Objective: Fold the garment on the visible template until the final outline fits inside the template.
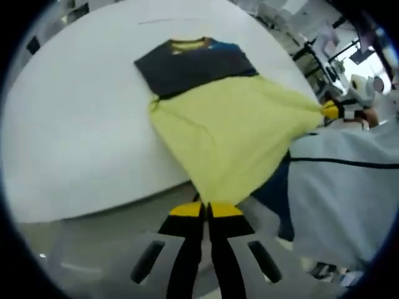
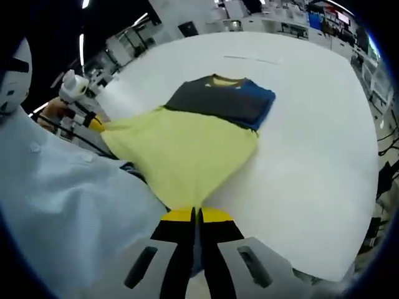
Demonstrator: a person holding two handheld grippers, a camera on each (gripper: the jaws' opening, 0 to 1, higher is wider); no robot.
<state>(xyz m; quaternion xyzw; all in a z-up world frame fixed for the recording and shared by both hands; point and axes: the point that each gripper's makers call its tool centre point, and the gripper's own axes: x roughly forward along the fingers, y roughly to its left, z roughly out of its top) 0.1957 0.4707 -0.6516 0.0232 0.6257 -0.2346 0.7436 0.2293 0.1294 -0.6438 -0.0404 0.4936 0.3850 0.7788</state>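
Observation:
A T-shirt lies on the white table (image 1: 75,124). Its upper part (image 1: 193,62) is dark grey and blue with a yellow collar and rests flat. Its lower part (image 1: 230,131) shows a yellow inner side and is lifted and stretched off the table edge. My left gripper (image 1: 207,208) is shut on one corner of that yellow hem. The right gripper (image 1: 330,110) holds the other corner at the right. In the right gripper view the right gripper (image 2: 194,215) is shut on the yellow cloth (image 2: 187,152), and the left gripper (image 2: 93,123) pinches the far corner. The dark part (image 2: 221,96) lies beyond.
The person's pale shirt (image 1: 349,187) stands close beside the table edge, also at the left (image 2: 62,205) in the right gripper view. A faint thin line (image 2: 249,59) marks the table beyond the collar. Work benches and equipment (image 2: 268,18) stand behind the table (image 2: 312,156).

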